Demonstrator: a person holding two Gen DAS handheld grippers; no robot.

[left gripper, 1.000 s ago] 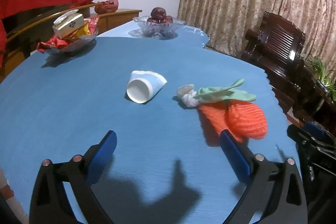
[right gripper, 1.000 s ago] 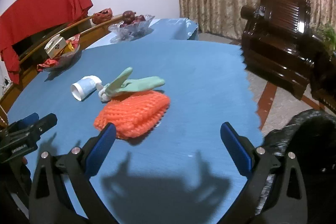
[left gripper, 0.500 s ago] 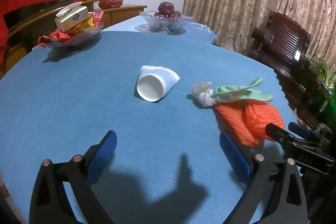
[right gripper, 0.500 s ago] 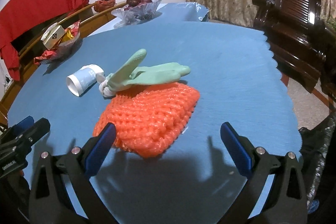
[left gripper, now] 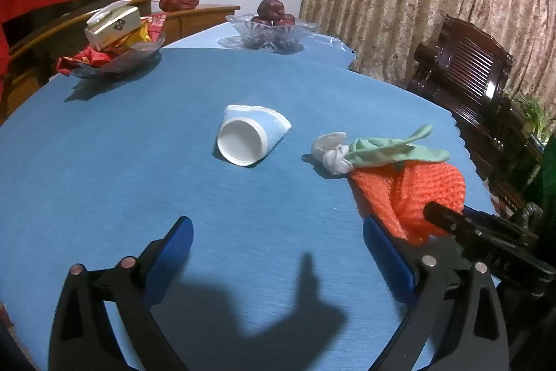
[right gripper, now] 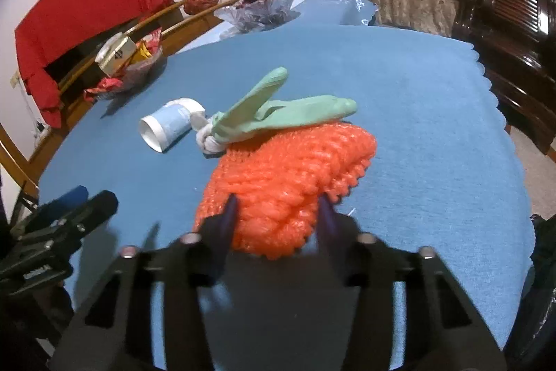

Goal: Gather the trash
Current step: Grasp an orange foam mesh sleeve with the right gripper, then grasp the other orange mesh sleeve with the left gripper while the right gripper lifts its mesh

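On the blue tablecloth [left gripper: 146,162] lie a tipped paper cup [left gripper: 248,136] [right gripper: 166,127], a white crumpled tissue [left gripper: 333,152] [right gripper: 208,141], a green glove [left gripper: 389,148] [right gripper: 288,113] and an orange foam net [left gripper: 417,186] [right gripper: 295,169]. My right gripper [right gripper: 278,204] is closing its jaws on the near end of the orange net, and the pads press into it from both sides. Its dark tip [left gripper: 444,214] pokes into the net in the left wrist view. My left gripper [left gripper: 276,225] is open over bare cloth, short of the cup.
A glass dish of snack packets and a box [left gripper: 114,58] and a glass fruit bowl [left gripper: 274,30] stand at the far side. A dark wooden chair [left gripper: 462,75] is beyond the table's scalloped right edge [right gripper: 500,113]. A red cloth [right gripper: 87,2] hangs behind.
My right gripper came forward and down onto the orange net, and its wide jaws drew in around it. The left gripper stayed open and nearly still.
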